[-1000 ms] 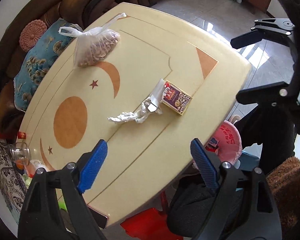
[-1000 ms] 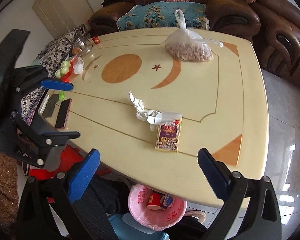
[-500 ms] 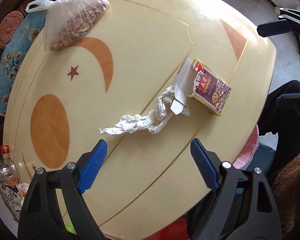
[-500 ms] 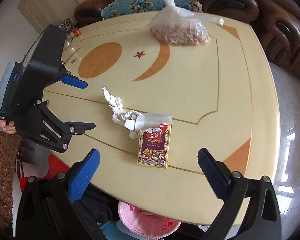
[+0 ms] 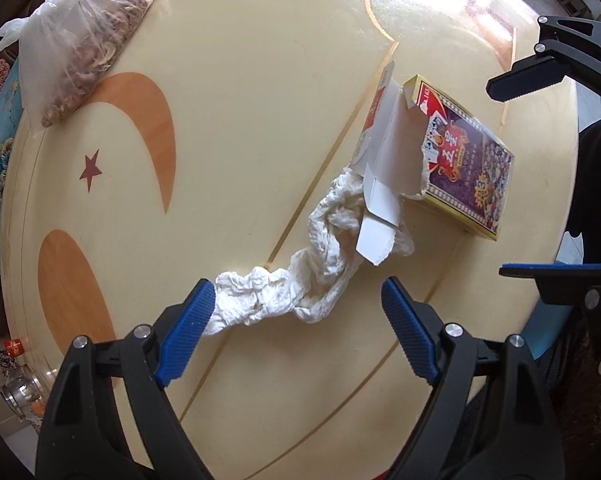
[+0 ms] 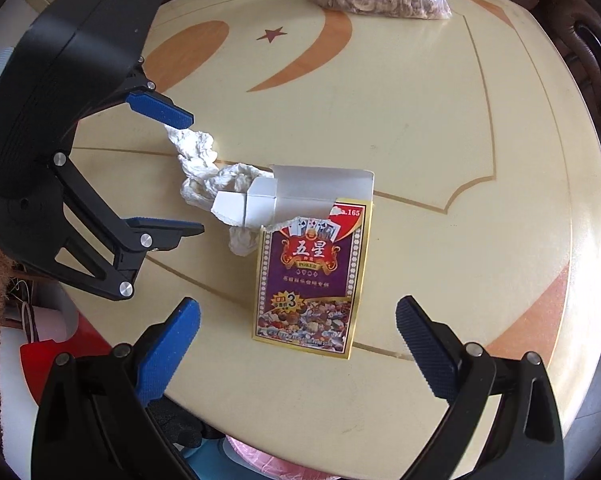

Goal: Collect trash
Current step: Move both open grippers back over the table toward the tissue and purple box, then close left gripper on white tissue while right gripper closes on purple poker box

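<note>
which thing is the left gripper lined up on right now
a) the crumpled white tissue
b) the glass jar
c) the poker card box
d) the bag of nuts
a: the open left gripper brackets the near end of the crumpled white tissue, one blue finger beside its tip, while the poker card box lies in front of the right gripper.

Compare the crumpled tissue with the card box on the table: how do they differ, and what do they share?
The tissue is plain white; the card box is printed purple, red and yellow. The tissue is crumpled into a long twisted rope; the box is a flat rectangle with straight edges. The tissue lies between the open left tongs; the box lies before the open right tongs. Both rest on the table, touching, ungripped.
</note>
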Demonstrator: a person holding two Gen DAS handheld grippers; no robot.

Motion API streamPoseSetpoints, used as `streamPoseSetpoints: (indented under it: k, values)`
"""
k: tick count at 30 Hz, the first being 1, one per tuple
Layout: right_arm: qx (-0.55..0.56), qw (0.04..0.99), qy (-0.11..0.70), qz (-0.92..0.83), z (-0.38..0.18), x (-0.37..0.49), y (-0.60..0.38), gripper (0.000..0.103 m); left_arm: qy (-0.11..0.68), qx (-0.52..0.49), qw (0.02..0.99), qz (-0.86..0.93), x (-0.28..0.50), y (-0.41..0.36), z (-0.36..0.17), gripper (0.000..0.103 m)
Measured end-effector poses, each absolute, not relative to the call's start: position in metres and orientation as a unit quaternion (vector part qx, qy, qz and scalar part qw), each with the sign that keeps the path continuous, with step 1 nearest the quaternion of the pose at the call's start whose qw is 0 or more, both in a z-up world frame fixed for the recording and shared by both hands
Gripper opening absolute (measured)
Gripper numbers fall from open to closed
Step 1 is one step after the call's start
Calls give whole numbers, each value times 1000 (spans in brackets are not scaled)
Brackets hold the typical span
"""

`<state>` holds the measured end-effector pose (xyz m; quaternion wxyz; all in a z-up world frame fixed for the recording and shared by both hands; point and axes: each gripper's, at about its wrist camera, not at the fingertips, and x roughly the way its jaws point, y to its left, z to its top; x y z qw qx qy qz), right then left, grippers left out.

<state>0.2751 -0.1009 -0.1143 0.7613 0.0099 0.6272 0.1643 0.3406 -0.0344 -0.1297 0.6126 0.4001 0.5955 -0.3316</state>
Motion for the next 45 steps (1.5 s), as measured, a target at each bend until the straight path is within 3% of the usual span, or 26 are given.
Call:
streamPoseSetpoints:
  k: [15, 17, 21, 25, 28, 45]
  values:
    - [-36, 773, 617, 146, -141, 282, -85, 96, 613, 356, 617, -342, 349, -32, -149, 80]
    - [-45, 780, 608, 141, -139, 280, -82, 91, 611, 353, 620, -344, 345, -31, -147, 75]
    - [-80, 793, 591, 122, -133, 276, -82, 59, 611, 350, 617, -352, 327, -36, -142, 47]
    - [-59, 792, 596, 120, -129, 276, -95, 59, 605, 366, 618, -345, 312, -45, -139, 24]
    - [-57, 792, 596, 118, -125, 275, -98, 59, 609, 365, 624, -325, 303, -53, -139, 18]
    - [-44, 805, 584, 92, -91, 256, -137, 59, 663, 263, 673, -194, 289, -19, -130, 16]
